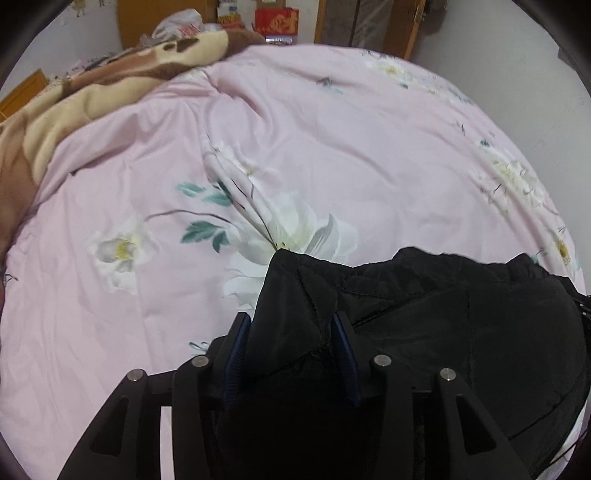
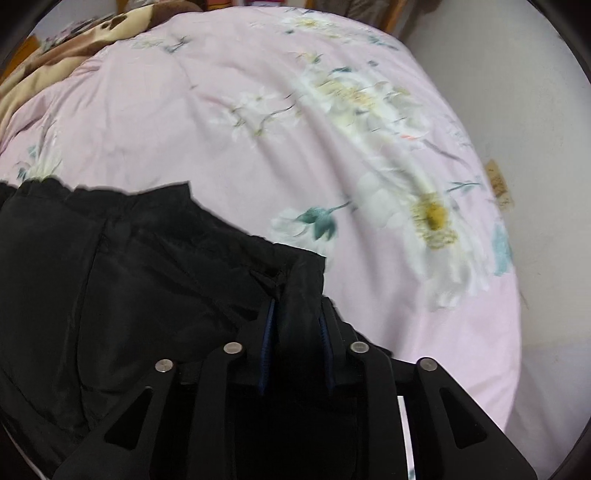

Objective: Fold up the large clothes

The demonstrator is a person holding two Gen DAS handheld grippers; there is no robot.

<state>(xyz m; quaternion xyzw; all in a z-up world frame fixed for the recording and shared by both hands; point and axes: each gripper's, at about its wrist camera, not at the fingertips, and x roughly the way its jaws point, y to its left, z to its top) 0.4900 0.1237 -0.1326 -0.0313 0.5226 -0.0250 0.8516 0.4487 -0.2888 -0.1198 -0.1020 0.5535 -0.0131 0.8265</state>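
A black padded jacket [image 1: 443,332] lies at the near edge of a pink floral bed cover [image 1: 295,147]. My left gripper [image 1: 291,325] is shut on a bunched corner of the jacket at its left end. In the right wrist view the same jacket [image 2: 129,277] spreads to the left, and my right gripper [image 2: 295,314] is shut on a fold at its right end. Both held parts stand up between the blue finger pads [image 1: 234,354]. The lower part of the jacket is hidden under the grippers.
A brown and cream blanket [image 1: 92,92] is heaped at the bed's far left. Wooden furniture [image 1: 369,22] and a red box [image 1: 277,20] stand behind the bed. A white wall [image 2: 535,147] runs along the bed's right side.
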